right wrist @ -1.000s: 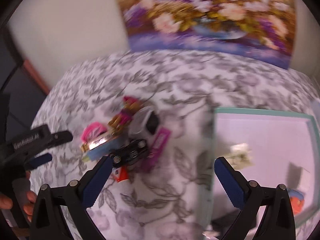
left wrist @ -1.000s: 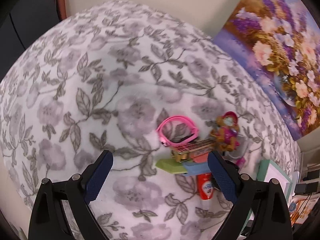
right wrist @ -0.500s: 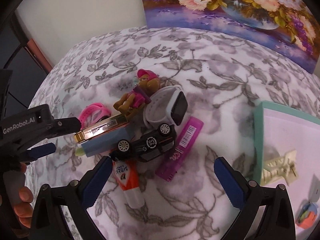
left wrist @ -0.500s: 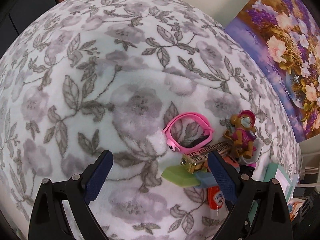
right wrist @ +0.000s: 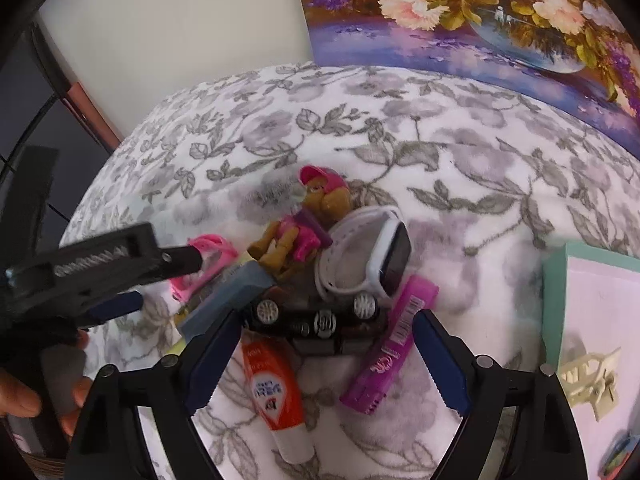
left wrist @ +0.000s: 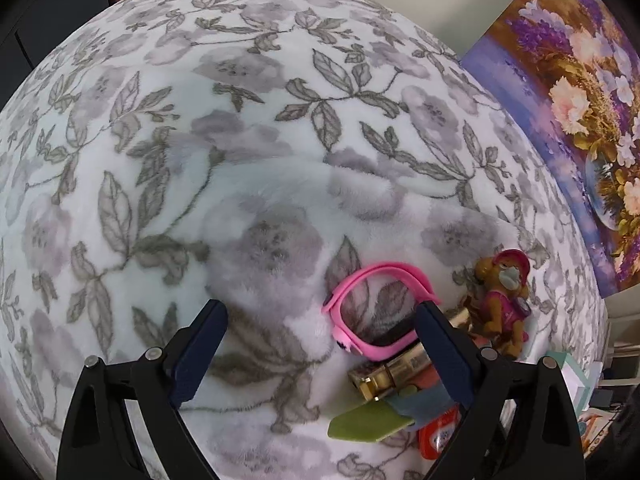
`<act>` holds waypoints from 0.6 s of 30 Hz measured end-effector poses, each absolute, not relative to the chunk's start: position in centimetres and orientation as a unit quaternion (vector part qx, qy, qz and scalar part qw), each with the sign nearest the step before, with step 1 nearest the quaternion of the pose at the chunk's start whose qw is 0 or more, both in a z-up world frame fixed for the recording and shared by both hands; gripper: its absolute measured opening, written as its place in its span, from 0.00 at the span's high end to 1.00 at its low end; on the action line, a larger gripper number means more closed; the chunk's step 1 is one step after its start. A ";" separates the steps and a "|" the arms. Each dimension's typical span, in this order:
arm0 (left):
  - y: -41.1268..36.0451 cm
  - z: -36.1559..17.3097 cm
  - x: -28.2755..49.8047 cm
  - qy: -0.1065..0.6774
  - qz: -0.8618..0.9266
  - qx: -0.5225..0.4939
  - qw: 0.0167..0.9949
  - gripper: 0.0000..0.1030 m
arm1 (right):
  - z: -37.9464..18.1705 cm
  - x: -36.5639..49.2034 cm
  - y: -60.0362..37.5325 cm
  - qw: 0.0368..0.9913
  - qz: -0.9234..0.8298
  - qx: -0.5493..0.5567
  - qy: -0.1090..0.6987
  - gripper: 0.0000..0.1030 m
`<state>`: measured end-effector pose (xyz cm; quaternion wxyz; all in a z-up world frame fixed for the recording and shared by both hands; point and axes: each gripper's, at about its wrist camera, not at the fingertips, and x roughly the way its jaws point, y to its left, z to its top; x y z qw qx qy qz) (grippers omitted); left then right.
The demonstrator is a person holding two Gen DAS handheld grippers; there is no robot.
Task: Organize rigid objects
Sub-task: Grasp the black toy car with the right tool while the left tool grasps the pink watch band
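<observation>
Both grippers hang open and empty: the right gripper (right wrist: pixel 326 354) spreads its jaws just short of the black toy car (right wrist: pixel 316 318), the left gripper (left wrist: pixel 320 350) has the pink band (left wrist: pixel 376 312) by its right finger; the pile sits heaped on the floral blanket (left wrist: pixel 240 160), so most sorting looks undone, though the teal tray (right wrist: pixel 560 280) to the right already holds a cream clip (right wrist: pixel 588 376); compared with a second ago, both have closed in on the heap.
</observation>
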<state>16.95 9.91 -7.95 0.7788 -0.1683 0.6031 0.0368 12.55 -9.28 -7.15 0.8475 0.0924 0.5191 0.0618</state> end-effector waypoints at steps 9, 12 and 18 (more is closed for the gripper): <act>8.7 -8.2 17.8 0.600 0.057 -0.103 0.791 0.29 | -7.3 13.0 -8.4 0.849 0.062 0.064 0.521 0.16; 8.0 -8.3 18.1 0.599 0.063 -0.072 0.795 0.38 | -7.3 13.0 -7.9 0.846 0.062 0.049 0.527 0.20; 6.7 -8.2 18.6 0.595 0.048 -0.042 0.801 0.66 | -7.2 12.8 -7.5 0.842 0.059 0.046 0.534 0.24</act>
